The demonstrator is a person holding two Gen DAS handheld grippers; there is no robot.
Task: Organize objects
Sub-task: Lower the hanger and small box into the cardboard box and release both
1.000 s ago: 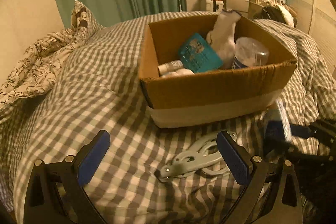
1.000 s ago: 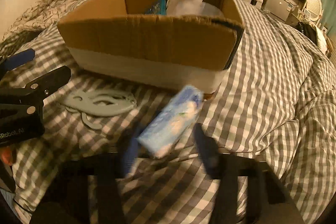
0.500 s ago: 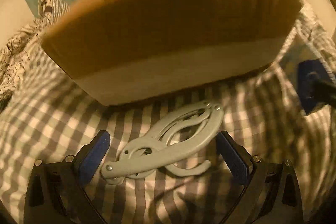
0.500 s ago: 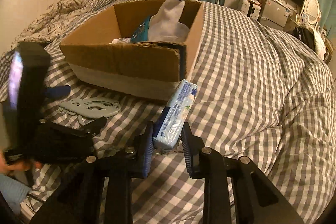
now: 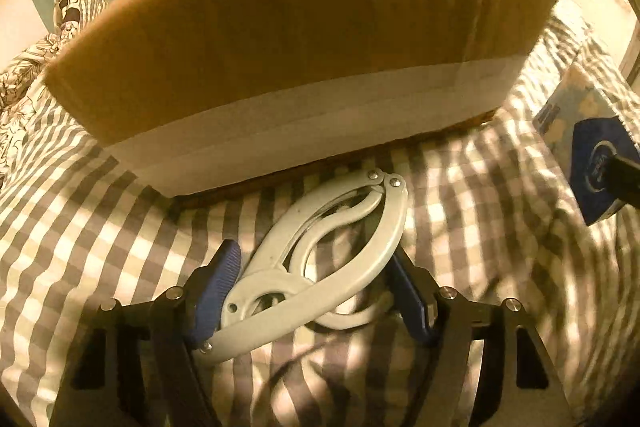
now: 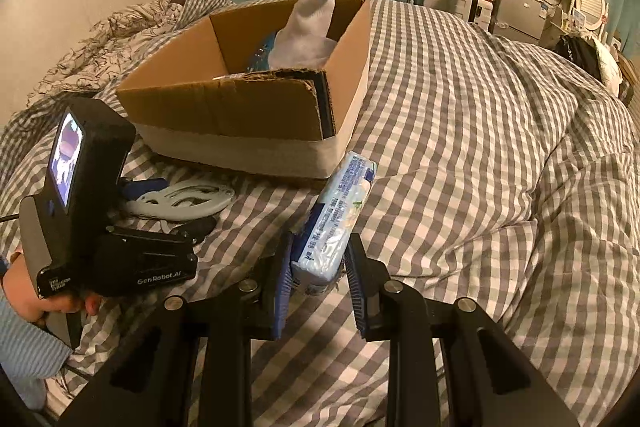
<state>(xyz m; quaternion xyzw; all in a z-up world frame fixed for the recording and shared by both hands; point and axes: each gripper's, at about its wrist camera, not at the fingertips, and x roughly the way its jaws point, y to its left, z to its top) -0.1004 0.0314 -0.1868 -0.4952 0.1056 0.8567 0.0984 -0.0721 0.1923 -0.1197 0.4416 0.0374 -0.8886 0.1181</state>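
Jaws on my left gripper [image 5: 308, 301] have closed in since half a second ago to pinch the folding hanger [image 5: 320, 267] lying on the checked duvet [image 6: 460, 131], while my right gripper [image 6: 316, 277] keeps the tissue pack [image 6: 340, 211] clamped, lifted beside the cardboard box [image 6: 248, 107], so both look ready to go in.

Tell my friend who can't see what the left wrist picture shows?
The left gripper closes around a pale folding hanger lying on a checked bedcover. A cardboard box stands just behind it.
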